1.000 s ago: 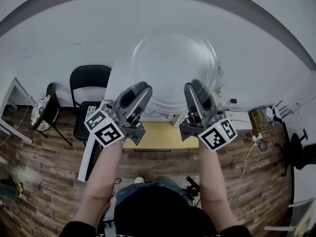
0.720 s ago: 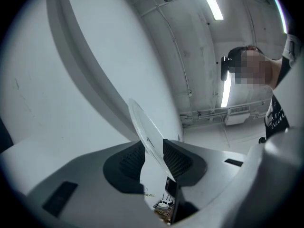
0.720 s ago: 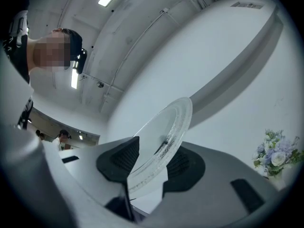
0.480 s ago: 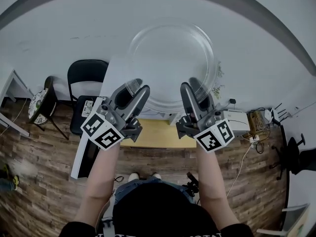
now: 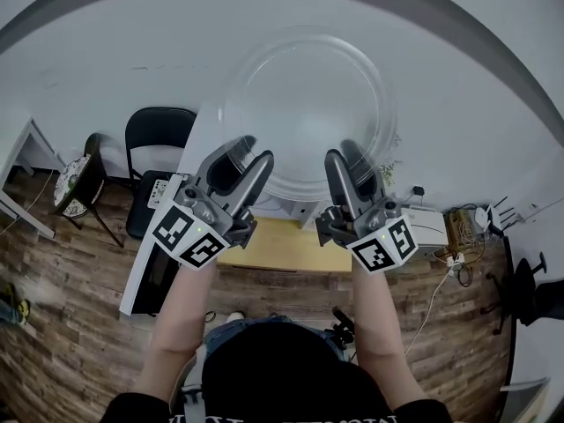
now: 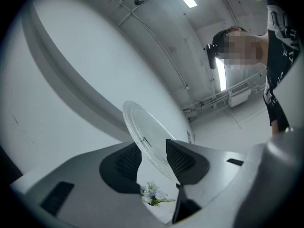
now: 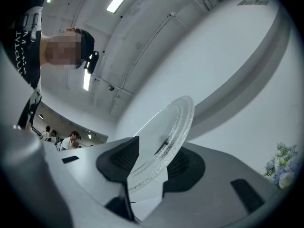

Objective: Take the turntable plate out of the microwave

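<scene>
Jaws of the left gripper (image 5: 247,157) are opening, with the rim of the glass plate (image 5: 304,104) lying slanted between them and touched by both pads. The right gripper (image 5: 345,154) is closed narrowly on the rim beside it. The plate is held up in the air by its near edge, tilted, in front of a white wall (image 5: 106,51). Below the grippers a yellow table (image 5: 282,247) is seen, a black chair (image 5: 159,144) to its left, and a wooden floor (image 5: 79,324) underneath.
</scene>
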`<state>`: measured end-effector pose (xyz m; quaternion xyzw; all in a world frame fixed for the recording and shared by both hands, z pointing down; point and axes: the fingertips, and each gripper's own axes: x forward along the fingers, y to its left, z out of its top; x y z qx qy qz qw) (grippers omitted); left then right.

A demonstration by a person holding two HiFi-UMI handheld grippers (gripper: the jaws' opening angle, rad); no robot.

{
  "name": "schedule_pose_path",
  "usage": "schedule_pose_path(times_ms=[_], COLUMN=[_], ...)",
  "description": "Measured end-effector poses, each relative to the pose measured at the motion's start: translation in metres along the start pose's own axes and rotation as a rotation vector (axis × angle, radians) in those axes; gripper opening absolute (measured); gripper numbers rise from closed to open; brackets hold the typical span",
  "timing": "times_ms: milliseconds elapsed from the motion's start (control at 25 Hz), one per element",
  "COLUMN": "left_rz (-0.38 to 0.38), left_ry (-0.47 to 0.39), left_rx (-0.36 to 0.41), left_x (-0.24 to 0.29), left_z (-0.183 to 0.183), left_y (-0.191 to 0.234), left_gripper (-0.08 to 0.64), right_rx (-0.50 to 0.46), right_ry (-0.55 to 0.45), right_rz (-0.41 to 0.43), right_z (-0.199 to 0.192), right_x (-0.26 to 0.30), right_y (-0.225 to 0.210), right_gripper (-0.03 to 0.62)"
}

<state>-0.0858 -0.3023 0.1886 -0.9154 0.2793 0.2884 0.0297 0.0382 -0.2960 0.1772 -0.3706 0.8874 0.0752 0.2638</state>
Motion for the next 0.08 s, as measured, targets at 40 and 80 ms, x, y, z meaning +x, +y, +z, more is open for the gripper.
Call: schedule_pose_path(times_ms=[40, 80], left_rz=[0.002, 0.005], left_ry=[-0.001, -0.003], left_rx=[0.006, 0.011], left_x=[0.0002, 0.0004], left_z=[0.0009, 0.0017], left_y=[-0.0004, -0.0007], left_gripper=[0.156, 0.156], right_rx=[-0.001, -0.002], right_ry=[-0.001, -0.003], right_rz=[0.003, 0.007], right_z=[0.0004, 0.0009], right_x=[0.0002, 0.0005], right_y=[0.0005, 0.0010], right_gripper=[0.166, 0.166])
